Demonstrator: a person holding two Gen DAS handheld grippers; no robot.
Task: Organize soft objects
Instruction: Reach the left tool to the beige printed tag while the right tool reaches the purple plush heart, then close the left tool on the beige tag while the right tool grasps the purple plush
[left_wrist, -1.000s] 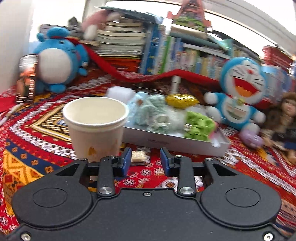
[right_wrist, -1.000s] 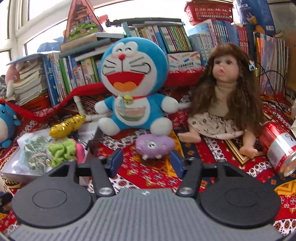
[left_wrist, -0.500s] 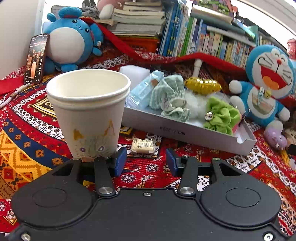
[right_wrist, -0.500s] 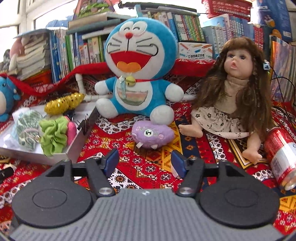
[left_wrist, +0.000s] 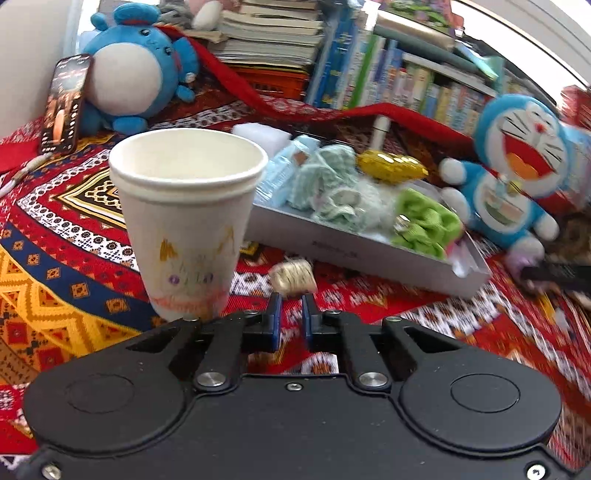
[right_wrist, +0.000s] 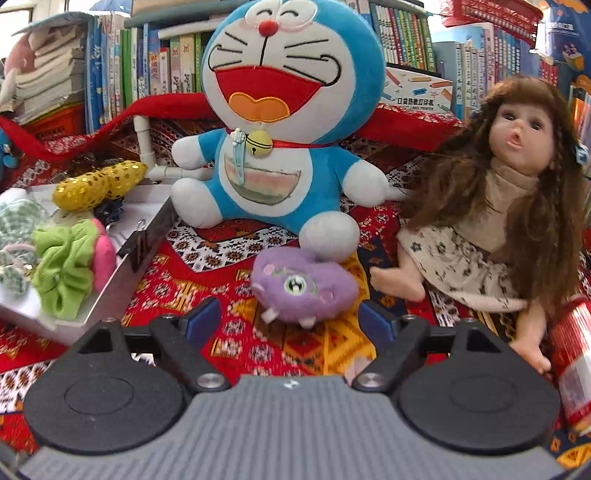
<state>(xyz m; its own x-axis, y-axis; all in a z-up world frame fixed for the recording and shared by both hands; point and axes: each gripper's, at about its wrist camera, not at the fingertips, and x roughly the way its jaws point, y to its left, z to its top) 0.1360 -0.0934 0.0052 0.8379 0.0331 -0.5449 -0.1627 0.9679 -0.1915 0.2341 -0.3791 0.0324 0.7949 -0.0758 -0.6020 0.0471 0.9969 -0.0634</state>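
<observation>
Right tongs (right_wrist: 290, 319), nearer than a second ago and opening empty, flank the small purple plush creature (right_wrist: 303, 284); pickup seems next. Left tongs (left_wrist: 290, 314) have snapped shut on nothing.

Patterned red cloth (left_wrist: 66, 229) (tabletop?) — paper cup (left_wrist: 184, 221), tray (left_wrist: 351, 251), purple plush (right_wrist: 301, 284).

Cloth (left_wrist: 74, 229) over the worktop: red, orange, navy & white geometric pattern. Paper cup (left_wrist: 188, 221), left of frame: cream w/ crayon scribbles. Plush cat (right_wrist: 280, 122), centre: blue & white, red mouth, yellow bell. Small plush (right_wrist: 303, 284) below it: lilac. Scrunchie (right_wrist: 62, 266), left: lime green. Doll (right_wrist: 517, 206), right: brown hair, floral dress.
</observation>
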